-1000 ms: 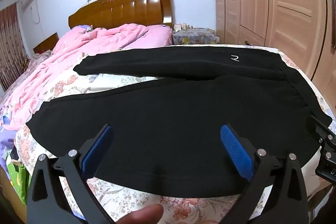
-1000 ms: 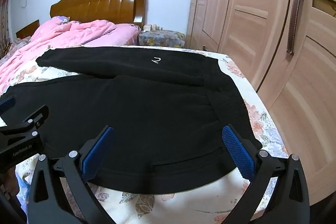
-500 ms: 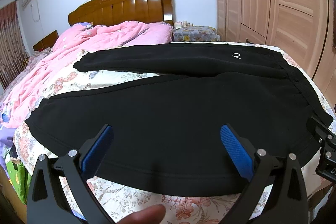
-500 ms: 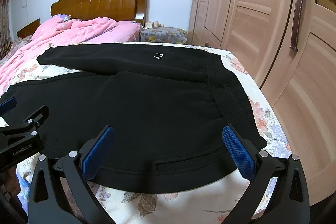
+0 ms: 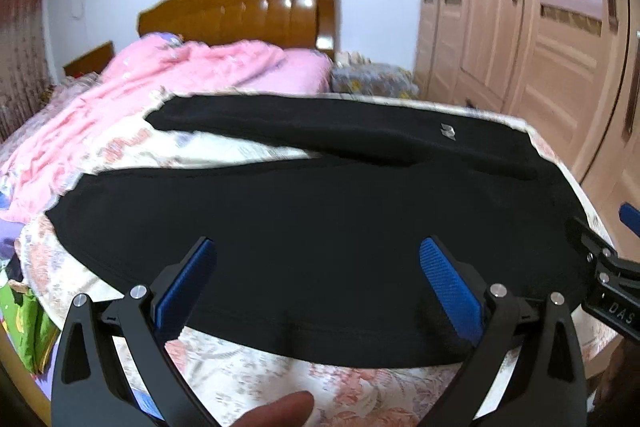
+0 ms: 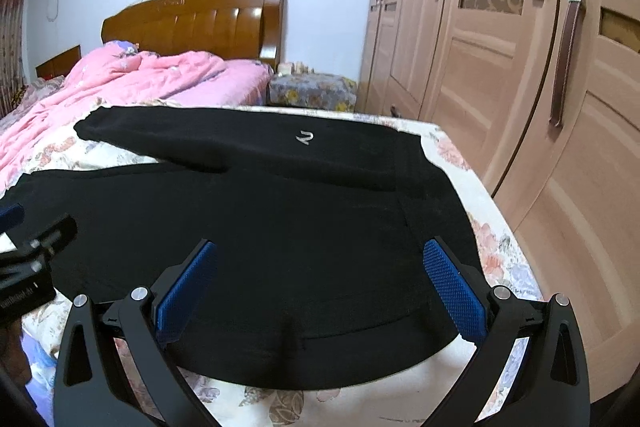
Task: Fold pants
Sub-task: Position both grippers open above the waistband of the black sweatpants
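Filling most of both views, bed with white floral-print sheet (image 5: 248,367) (image 6: 492,243) carries everything; tall light-wood wardrobe with dark bar handles (image 5: 560,39) (image 6: 540,67) stands at 2 o'clock, glossy brown wooden headboard (image 5: 240,15) (image 6: 200,23) at 11–12 o'clock. Crumpled pink quilt (image 5: 160,79) (image 6: 120,83) bunched at 10 o'clock near headboard. Black fleece pants (image 5: 320,227) (image 6: 300,227) lie flat on sheet in centre, unfolded: waistband toward 3 o'clock, both legs running toward 9 o'clock, far leg splayed apart from near leg with floral sheet showing between them; small white logo (image 5: 447,130) (image 6: 305,137) on far leg near the hip. Near hem edge of pants just beyond both tools. Small floral-covered nightstand (image 5: 372,83) (image 6: 312,91) at 12–1 o'clock beside headboard. Left gripper, black frame with blue ribbed pads (image 5: 318,281), jaws spread wide, nothing between them, hovering above near edge of pants; its frame also shows at 9 o'clock in right view (image 6: 28,267). Right gripper, same build (image 6: 320,281), also spread wide and empty, over waistband end; its tip peeks in at 3 o'clock of left view (image 5: 608,267). Fingertip of a person (image 5: 280,409) at 6 o'clock, left view, blurred.
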A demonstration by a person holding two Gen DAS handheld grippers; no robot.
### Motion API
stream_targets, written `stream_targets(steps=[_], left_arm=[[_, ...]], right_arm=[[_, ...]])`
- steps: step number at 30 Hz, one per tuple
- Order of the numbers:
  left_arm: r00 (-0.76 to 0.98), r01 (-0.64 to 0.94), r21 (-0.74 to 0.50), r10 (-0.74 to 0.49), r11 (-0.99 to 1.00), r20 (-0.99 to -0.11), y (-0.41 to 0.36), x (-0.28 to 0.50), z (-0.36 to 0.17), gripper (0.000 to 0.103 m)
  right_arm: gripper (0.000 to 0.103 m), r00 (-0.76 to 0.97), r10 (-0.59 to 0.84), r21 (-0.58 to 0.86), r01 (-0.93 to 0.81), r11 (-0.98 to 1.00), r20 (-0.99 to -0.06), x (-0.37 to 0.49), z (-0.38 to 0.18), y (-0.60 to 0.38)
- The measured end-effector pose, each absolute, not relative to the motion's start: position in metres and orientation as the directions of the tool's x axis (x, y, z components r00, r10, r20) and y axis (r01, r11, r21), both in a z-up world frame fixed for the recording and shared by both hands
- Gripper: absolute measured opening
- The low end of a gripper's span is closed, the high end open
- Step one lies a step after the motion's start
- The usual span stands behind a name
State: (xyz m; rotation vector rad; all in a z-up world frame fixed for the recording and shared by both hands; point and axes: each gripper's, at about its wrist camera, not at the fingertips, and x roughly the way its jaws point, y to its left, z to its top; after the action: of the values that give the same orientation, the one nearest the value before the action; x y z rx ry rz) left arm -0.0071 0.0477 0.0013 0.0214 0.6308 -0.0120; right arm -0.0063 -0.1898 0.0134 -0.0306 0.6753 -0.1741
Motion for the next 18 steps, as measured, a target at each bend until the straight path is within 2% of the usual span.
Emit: stream_targets(steps=[4, 9, 14, 18], left_arm=[[0.846, -0.006, 0.069, 0.042, 0.998, -0.531, 0.053, -0.021, 0.014, 0.102], [0.828, 0.004, 0.089, 0.046, 0.996, -0.559, 0.057, -0.026, 0.018, 0.102], [0.840, 0.033, 0.109, 0.031, 0.993, -0.541, 0.057, -0.041, 0.022, 0.102], [0.828, 0.059, 0.108, 0.011, 0.992, -0.560, 0.056, -0.038, 0.022, 0.102]], right_arm=[[0.099, 0.775, -0.156, -0.072, 0.142, 0.987, -0.612, -0.017, 0.016, -0.189], [0.099, 0.788, -0.144, -0.067, 0.130, 0.989, -0.598, -0.028, 0.023, -0.185], [0.099, 0.805, -0.126, -0.054, 0.116, 0.992, -0.579, -0.041, 0.030, -0.183], [0.099, 0.812, -0.122, -0.061, 0.107, 0.992, -0.571, -0.043, 0.032, -0.185]])
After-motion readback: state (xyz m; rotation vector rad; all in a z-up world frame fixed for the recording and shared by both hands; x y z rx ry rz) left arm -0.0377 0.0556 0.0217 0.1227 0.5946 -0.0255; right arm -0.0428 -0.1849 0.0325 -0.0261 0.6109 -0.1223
